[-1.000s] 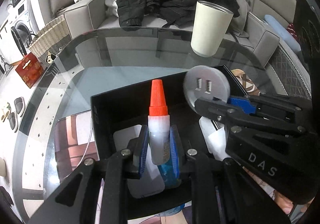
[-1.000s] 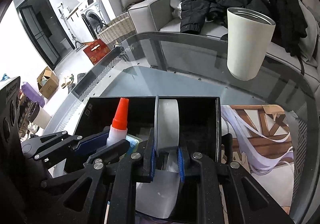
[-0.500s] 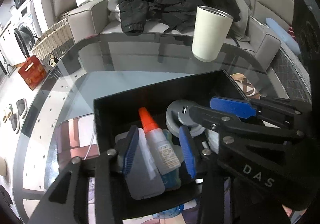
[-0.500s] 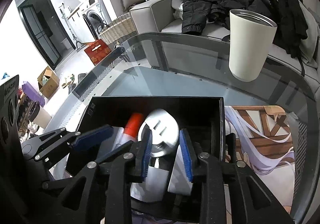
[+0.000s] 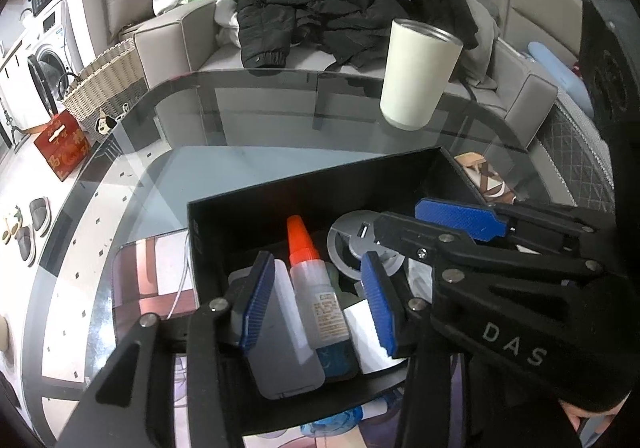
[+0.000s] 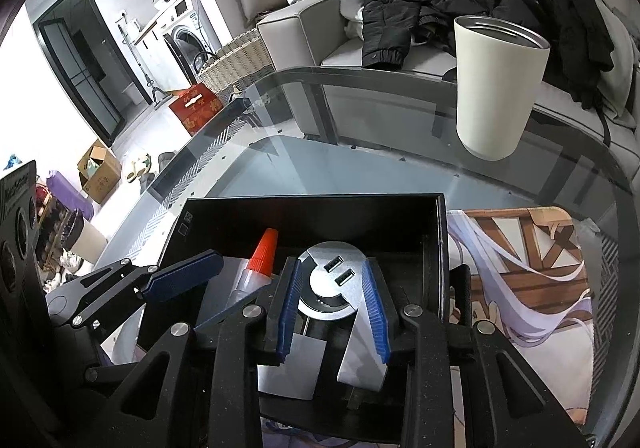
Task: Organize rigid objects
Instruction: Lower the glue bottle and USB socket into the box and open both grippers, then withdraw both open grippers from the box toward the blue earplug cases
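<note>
Both releases just made over the black box (image 5: 312, 183) on the glass table (image 5: 240, 115): left gripper (image 5: 316, 304) spread wide, glue bottle (image 5: 316, 300) lying loose between parted pads; right gripper (image 6: 332, 312) likewise eased apart, round USB adapter (image 6: 332, 276) dropped flat inside. Two items now stowed, likely leaving only withdrawal. Also in the box, pale flat cards. Far right on the table, a cream tumbler (image 6: 496, 87), apparently unsorted

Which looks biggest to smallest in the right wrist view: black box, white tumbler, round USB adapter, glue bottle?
1. black box
2. white tumbler
3. round USB adapter
4. glue bottle, though partly hidden behind the left hand-held gripper, so its rank against the adapter is unsure.
</note>
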{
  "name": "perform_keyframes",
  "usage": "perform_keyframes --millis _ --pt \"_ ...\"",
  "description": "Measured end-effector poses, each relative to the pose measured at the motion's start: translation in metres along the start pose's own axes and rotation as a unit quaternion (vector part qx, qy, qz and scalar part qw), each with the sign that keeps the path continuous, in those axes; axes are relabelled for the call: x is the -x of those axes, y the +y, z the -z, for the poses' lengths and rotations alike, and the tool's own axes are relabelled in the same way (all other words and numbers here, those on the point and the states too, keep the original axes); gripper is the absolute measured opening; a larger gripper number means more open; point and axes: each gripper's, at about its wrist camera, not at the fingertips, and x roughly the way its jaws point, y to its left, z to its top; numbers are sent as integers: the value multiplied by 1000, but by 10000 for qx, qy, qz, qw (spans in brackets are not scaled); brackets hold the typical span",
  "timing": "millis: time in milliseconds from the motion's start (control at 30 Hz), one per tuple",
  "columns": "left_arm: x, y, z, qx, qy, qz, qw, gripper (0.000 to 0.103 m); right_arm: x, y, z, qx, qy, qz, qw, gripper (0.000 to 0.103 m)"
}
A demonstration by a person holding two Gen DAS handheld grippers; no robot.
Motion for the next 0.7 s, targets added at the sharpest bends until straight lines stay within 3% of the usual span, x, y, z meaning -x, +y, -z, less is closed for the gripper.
perform_keyframes --millis 167,467,700 --pt "17 -3 1 -110 -493 22 9987 48 12 3 1 -33 -200 -134 9997 31" --pt "74 -9 0 -221 -1609 -31 9867 48 73 30 2 441 -1396 35 9892 31" --pt "102 -7 3 -202 -1981 41 9800 49 120 47 6 737 -1999 93 9770 31"
